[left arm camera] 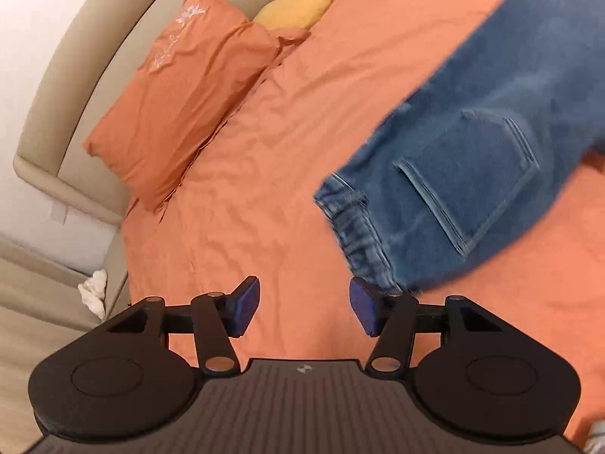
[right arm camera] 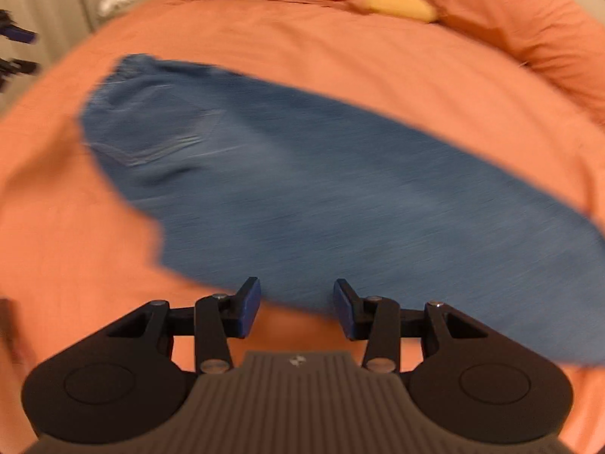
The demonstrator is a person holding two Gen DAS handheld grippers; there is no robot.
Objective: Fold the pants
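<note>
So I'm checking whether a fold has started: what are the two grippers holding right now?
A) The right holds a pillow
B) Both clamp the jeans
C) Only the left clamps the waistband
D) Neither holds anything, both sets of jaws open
D: the left gripper and right gripper both show spread jaws with nothing between them, while the jeans lie on the orange bedspread.

The bed (left arm camera: 264, 159) wears a wrinkled orange sheet and fills most of both views. In the left wrist view, blue jeans (left arm camera: 472, 174) lie flat on it at right, back pocket up. An orange pillow (left arm camera: 181, 90) lies at upper left, with a yellow cushion (left arm camera: 295, 9) at the top beside it.
</note>
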